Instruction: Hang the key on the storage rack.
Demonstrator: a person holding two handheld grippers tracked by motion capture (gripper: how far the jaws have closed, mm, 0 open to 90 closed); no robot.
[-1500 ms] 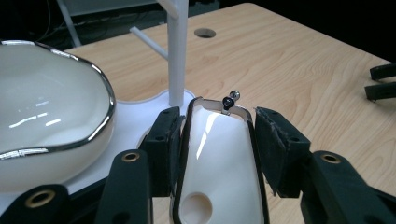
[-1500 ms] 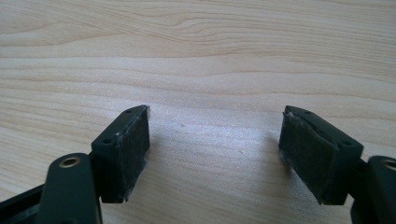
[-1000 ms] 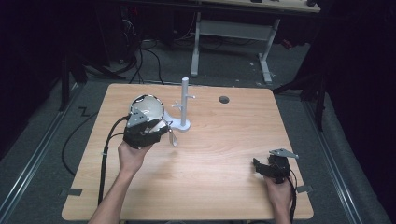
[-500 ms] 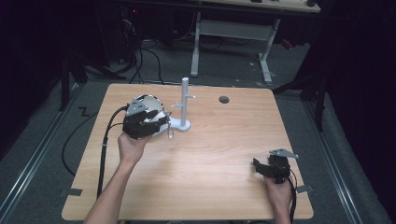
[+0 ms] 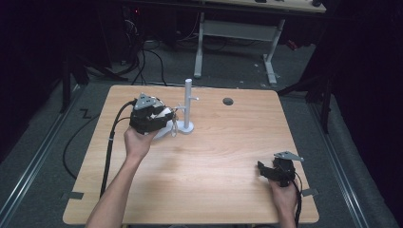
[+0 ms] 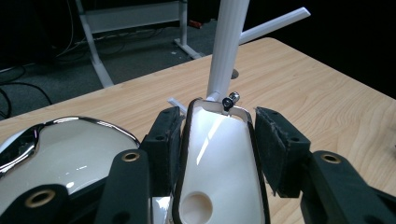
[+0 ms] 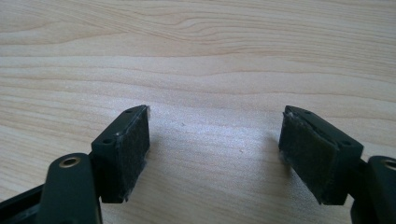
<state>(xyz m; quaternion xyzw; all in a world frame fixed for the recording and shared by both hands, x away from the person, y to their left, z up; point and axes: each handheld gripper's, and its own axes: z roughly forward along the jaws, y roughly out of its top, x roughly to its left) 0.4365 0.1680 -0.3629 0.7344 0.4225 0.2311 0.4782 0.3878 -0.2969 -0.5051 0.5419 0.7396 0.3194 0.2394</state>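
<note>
Left of centre on the wooden table point(image 5: 214, 161), left gripper point(image 5: 159, 119) clamped on a white mug point(image 6: 219, 163) by its handle, the mug tipped beside a white stand point(image 5: 188, 107). Held so close, and with the handle loop aimed at the post, probably for hanging the mug on one of the side pegs. Near the table's right front corner, right gripper point(image 7: 215, 154) with jaws spread wide, clasping nothing, resting low over bare wood, apparently waiting. By count: one mug, one stand, at least two pegs on it, two grippers, one dark hole point(image 5: 228, 101) toward the far edge.
</note>
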